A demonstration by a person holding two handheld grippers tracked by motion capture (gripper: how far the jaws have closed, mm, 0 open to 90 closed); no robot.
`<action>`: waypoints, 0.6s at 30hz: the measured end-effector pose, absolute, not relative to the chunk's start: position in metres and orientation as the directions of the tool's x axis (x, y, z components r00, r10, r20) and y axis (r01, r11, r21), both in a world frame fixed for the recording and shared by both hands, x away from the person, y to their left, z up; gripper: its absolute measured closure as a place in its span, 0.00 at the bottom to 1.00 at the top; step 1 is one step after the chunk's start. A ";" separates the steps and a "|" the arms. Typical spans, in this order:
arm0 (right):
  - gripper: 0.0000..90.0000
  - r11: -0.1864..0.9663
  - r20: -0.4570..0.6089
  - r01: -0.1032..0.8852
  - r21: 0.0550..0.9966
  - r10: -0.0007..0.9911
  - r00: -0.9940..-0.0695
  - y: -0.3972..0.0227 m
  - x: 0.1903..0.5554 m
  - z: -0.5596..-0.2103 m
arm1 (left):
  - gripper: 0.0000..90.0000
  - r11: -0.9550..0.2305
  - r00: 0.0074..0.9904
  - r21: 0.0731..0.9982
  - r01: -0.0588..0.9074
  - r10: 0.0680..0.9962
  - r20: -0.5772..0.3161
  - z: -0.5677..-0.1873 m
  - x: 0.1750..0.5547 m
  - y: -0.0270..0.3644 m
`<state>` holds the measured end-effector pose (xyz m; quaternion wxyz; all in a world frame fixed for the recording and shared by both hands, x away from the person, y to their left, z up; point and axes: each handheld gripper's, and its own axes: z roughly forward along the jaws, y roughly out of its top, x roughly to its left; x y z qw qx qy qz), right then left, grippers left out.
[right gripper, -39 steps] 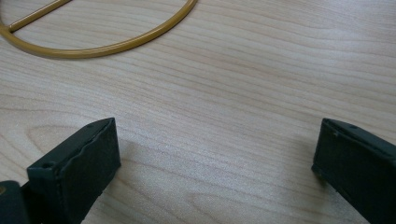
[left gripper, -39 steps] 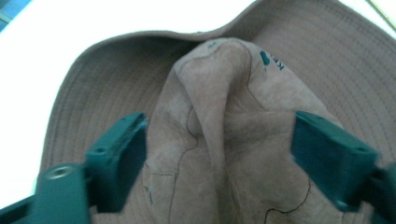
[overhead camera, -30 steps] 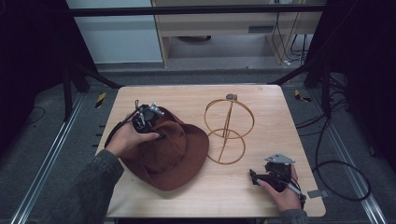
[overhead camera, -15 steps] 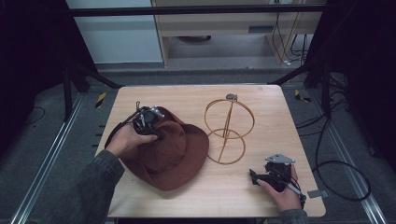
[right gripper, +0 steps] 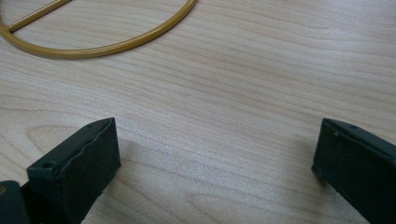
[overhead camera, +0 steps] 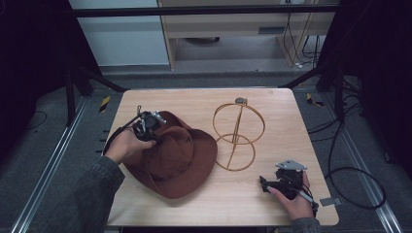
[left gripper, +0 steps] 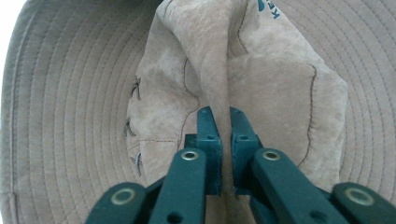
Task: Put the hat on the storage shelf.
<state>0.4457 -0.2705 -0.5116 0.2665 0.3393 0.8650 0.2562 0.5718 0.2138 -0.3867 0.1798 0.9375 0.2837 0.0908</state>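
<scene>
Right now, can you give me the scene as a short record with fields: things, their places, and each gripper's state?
hat: brown, on table, left part
stand: gold wire rings, upright, right of hat
left gripper: jaws just closed, pinching a fold of the hat's crown
right gripper: open, holds nothing, low over bare wood near stand's base ring

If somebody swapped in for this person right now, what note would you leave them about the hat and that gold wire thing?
Left gripper: jaws have just been closing and are now pinched on a fold of the brown hat's crown.
Right gripper: open, nothing between the jaws, low over the bare table near its front right corner.
Brown hat: lying on the table, left of the gold wire stand.
Done: hat gripped.
Left, probably: lift it and set it on the stand.
</scene>
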 end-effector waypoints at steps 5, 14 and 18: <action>0.01 0.639 -0.287 0.450 0.625 0.723 -0.629 -0.270 0.446 -0.512 | 0.98 -0.765 0.819 0.412 0.495 0.569 0.071 -0.384 0.567 0.218; 0.01 0.638 -0.287 0.451 0.624 0.724 -0.628 -0.271 0.446 -0.512 | 0.98 -0.752 0.813 0.461 0.471 0.573 0.102 -0.367 0.553 0.227; 0.01 0.637 -0.285 0.451 0.625 0.724 -0.628 -0.272 0.446 -0.512 | 0.98 -0.747 0.809 0.475 0.465 0.577 0.115 -0.357 0.548 0.234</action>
